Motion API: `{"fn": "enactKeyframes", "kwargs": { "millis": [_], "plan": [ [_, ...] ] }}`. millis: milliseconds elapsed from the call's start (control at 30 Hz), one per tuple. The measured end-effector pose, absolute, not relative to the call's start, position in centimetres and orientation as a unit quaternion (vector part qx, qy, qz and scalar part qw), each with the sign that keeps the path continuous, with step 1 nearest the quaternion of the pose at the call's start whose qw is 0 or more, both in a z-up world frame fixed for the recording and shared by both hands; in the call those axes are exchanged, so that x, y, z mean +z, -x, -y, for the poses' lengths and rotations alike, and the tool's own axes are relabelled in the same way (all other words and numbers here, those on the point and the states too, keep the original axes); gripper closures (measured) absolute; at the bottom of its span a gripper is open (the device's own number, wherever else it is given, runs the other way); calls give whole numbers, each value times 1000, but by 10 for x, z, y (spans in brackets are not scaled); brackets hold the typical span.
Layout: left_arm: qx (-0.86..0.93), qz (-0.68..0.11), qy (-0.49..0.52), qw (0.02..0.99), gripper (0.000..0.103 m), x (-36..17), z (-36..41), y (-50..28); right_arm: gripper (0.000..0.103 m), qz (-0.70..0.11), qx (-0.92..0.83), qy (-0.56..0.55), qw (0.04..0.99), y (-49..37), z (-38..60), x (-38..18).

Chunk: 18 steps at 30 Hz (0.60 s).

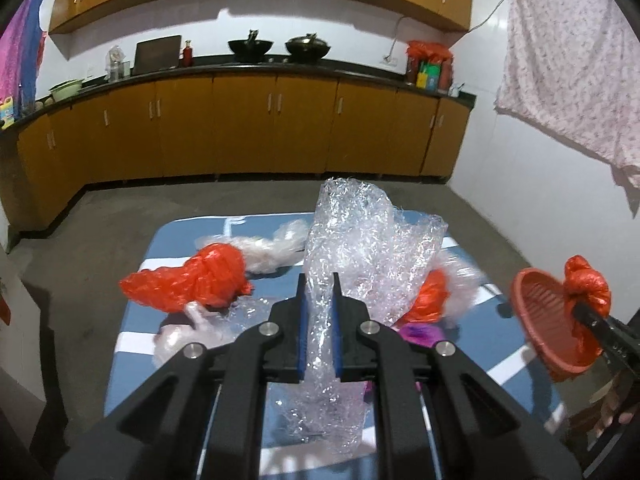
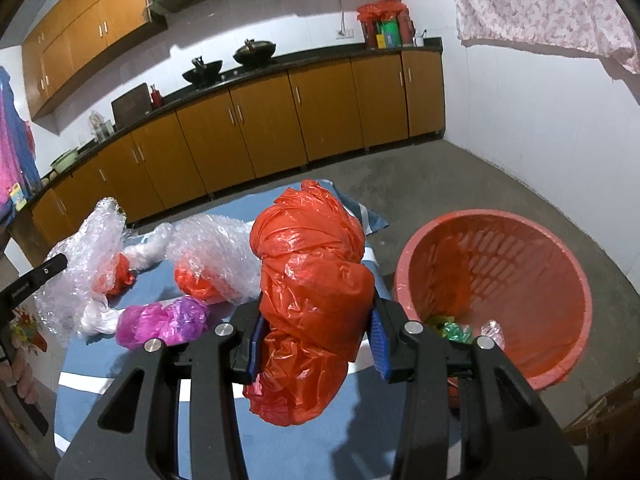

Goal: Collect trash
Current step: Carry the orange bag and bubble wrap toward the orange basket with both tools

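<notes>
Right claw (image 2: 316,344): clenched on a knotted orange plastic bag (image 2: 312,300), which bulges between the blue pads (image 2: 378,336) and hangs below them, lifted clear of the bench.
Left claw (image 1: 319,320): clamped tight on a crumpled sheet of clear bubble wrap (image 1: 360,240); the sheet stands up ahead of the pads, with a tail drooping beneath them.
Red basket (image 2: 496,296): an open slatted bin on the floor, just to the right of and ahead of the right claw, beside the bench edge, mouth tilted toward the camera. A few small scraps, green and clear, lie at its bottom.
Key relation: the basket lies on the right claw's side, near it; the left claw sits well apart, across the bench. By my judgement the orange bag goes in first, with a short swing to the right.
Bag axis: long way runs up and down between the pads.
Bench (image 2: 216,408): covered in blue cloth with white stripes.
Still on the bench: left of the right claw, a pink and purple bag (image 2: 164,320), another orange bag (image 2: 200,280) under bubble wrap, and white plastic.
Beyond: grey floor, then brown kitchen cabinets (image 2: 260,136).
</notes>
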<state>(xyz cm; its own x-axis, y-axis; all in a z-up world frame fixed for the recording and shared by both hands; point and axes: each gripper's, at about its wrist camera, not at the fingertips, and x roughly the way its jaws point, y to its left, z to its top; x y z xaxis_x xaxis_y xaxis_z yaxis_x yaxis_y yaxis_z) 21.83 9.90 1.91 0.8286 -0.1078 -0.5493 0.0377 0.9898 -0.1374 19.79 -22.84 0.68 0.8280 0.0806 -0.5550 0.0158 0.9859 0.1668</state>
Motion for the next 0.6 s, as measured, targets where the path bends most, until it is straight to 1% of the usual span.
{"fn": "enactKeyframes", "kwargs": {
  "millis": [367, 600],
  "plan": [
    [-115, -270, 65, 954, 93, 43, -27, -204, 61, -266, -19, -75, 961, -169, 258, 24],
    [-158, -268, 62, 948, 93, 46, 21, -203, 61, -263, -54, -79, 960, -161, 284, 23]
  ]
}}
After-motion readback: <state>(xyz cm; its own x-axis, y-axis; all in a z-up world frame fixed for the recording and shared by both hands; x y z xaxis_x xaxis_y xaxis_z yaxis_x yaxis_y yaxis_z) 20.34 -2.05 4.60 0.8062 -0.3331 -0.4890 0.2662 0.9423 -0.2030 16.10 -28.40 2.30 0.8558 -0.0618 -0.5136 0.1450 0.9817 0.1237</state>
